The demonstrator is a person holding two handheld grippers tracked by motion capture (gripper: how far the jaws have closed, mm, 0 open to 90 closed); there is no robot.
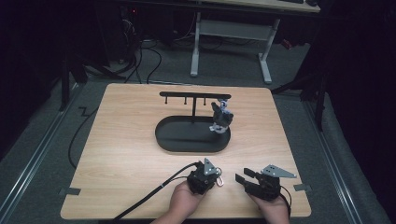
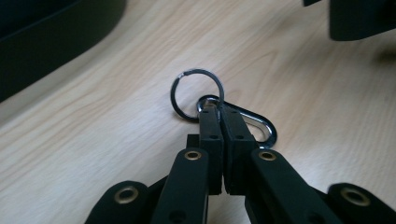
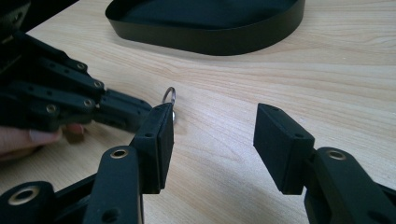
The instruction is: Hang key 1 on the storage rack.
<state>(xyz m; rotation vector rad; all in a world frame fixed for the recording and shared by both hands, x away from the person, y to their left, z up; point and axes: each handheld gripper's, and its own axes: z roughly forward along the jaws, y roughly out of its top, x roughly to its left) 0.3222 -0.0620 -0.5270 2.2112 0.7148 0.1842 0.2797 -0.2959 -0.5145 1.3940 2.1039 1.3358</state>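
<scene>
Bright metal, thin and hard: the keyring (image 2: 196,94) with its carabiner clip (image 2: 254,125) lies near the front edge of the wooden table (image 1: 121,140), between me and the black oval tray (image 1: 170,140). My left gripper (image 1: 215,173) is clamped on it; in the left gripper view the jaws stand pressed together over the point where the round split ring meets the clip's end, with the ring standing up just past the tips and the clip's loop trailing off to one side against the wood.

My right gripper (image 3: 212,135) hangs just beside the left one, jaws apart, nothing between them, bare table under the gap. In its view the ring (image 3: 169,95) shows edge-on at the left jaw tips.

Handling judgement: light, rigid, will not deform under pinch. Polished wire is slippery against flat pads, and the ring and clip pivot freely on each other, so whichever part is not gripped will likely swing. Grip at the junction looks narrow; a tilt could let it twist out. Better second hold for the right gripper: across the flat of the ring.

The tray carries a stand with a peg rail (image 1: 194,95); a small grey figure (image 1: 221,116) hangs or leans at its right end, cannot tell which.
</scene>
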